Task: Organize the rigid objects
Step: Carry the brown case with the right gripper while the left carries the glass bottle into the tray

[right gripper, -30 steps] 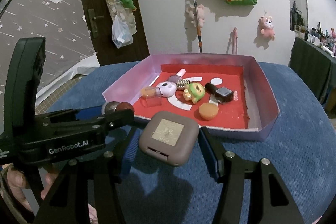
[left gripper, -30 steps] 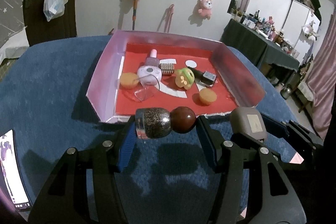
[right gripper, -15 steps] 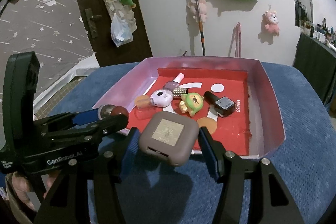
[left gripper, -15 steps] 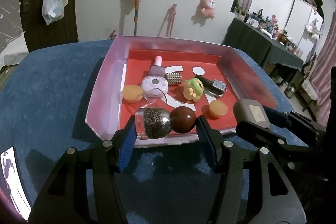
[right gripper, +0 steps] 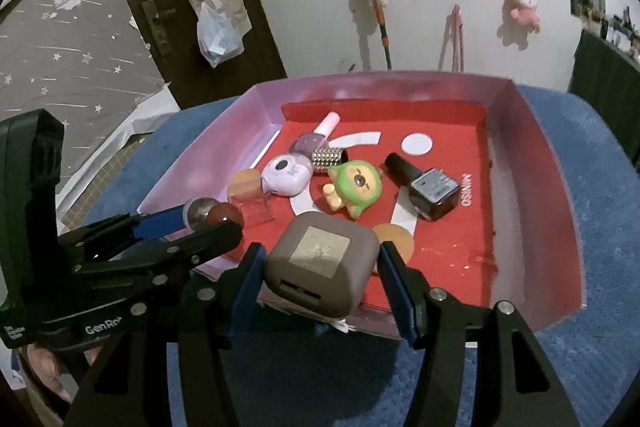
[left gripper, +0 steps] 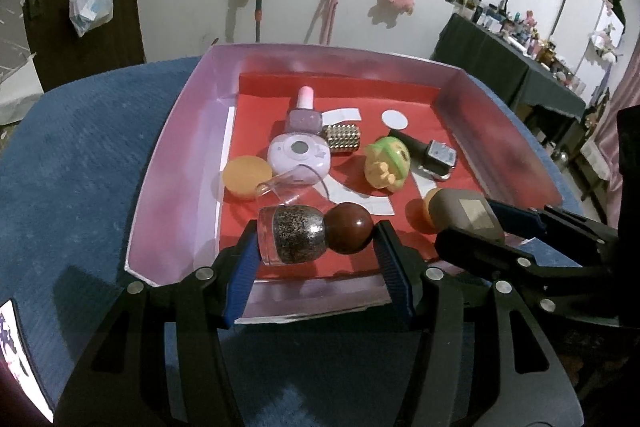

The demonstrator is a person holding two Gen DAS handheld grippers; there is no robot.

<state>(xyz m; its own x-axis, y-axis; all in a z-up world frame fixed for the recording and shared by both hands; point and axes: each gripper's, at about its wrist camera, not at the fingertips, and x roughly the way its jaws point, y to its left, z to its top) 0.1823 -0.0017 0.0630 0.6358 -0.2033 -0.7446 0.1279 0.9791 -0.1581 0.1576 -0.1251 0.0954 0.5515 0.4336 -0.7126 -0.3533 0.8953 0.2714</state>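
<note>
— Two loads at once. How is the big stuff sitting?

— I'm looking at the blue cushion [left gripper: 80, 163] carrying the pink tray [left gripper: 176, 187], its red floor already crowded. I'm holding both tongs over the tray's near edge.

— What is each one gripping?

— My right gripper [right gripper: 322, 269] is clamping the taupe square case [right gripper: 320, 263] by its sides, over the near edge's middle. My left gripper [left gripper: 316, 239] is pinching the glitter polish bottle [left gripper: 312, 233] end to end, lying sideways, brown round cap to the right, above the near-left corner.

— And lying in the tray?

— I'm seeing the lilac toy camera [left gripper: 299, 157] towards the left wall, the green figurine [right gripper: 354, 189] at the centre, the dark polish bottle [right gripper: 424, 187] right of it, and the pink polish bottle [left gripper: 305, 113] nearer the far edge.
</note>
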